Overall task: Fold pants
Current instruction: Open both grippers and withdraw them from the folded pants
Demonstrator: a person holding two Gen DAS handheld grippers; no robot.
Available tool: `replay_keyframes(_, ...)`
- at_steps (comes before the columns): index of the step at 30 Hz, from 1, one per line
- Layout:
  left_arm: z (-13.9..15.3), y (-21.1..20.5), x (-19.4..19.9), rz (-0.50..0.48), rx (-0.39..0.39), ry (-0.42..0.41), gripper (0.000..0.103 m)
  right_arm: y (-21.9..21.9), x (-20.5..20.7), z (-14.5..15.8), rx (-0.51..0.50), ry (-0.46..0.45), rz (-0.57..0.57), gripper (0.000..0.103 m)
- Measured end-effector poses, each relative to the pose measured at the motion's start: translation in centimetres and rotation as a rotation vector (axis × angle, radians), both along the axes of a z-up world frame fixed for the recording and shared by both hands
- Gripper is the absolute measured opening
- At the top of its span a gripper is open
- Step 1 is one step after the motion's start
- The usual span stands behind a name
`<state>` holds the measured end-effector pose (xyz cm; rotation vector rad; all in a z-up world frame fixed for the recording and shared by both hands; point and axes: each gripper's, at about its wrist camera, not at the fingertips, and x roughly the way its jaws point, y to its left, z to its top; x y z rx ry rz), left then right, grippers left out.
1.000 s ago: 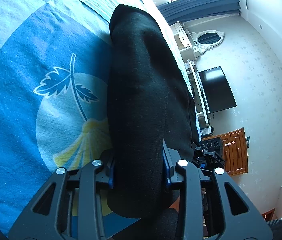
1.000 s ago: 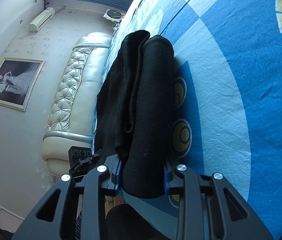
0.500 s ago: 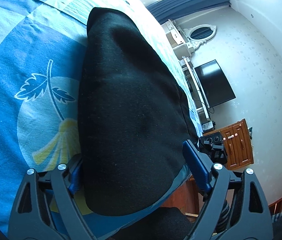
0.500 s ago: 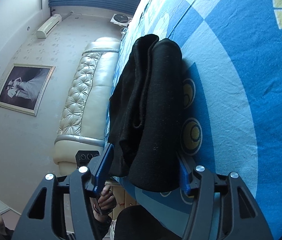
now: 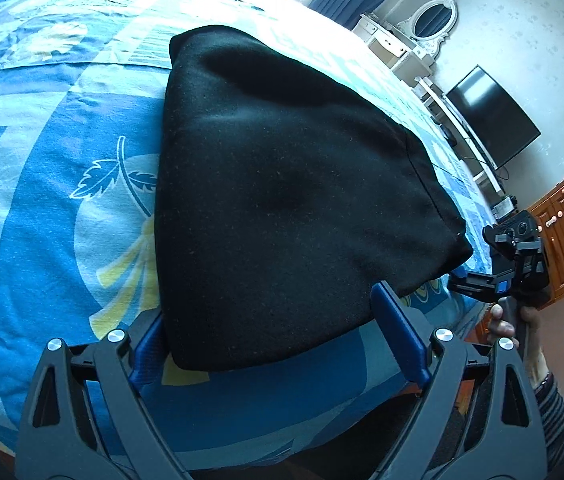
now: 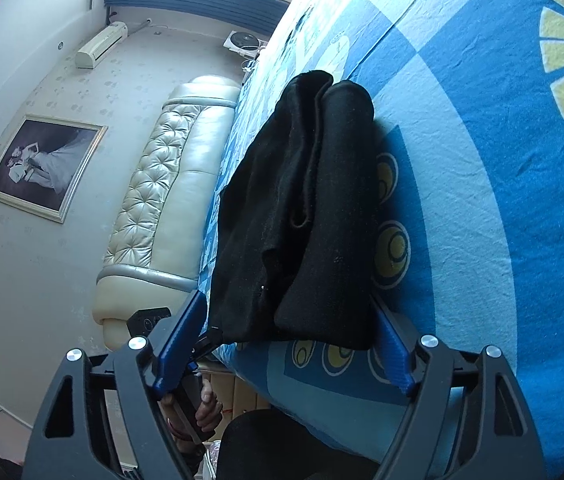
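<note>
With both jaws opening wide and no longer gripping, the folded pants [image 5: 282,200] rest near the bed [image 5: 42,220] edge between left gripper [image 5: 278,344] and right gripper [image 6: 286,344]; withdraw toward 6 o'clock cleanly, or a finger [image 5: 398,336] may snag and undo the fold.

both wrist views look closely at the pants [image 5: 282,208] from opposite ends

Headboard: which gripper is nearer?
Left. Left gripper is at the pants' headboard end; right gripper at the far end. Both jaws opening around the pants.
</note>
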<state>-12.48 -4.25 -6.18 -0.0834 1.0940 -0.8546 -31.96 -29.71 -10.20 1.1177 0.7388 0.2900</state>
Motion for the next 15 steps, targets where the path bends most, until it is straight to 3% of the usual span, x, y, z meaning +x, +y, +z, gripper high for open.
replay_keyframes(15,1.6,1.4,-5.2,0.14,0.127,-0.123,0.091,2.7,-2.4,0.7,-0.127,0.046,-0.01,0.079)
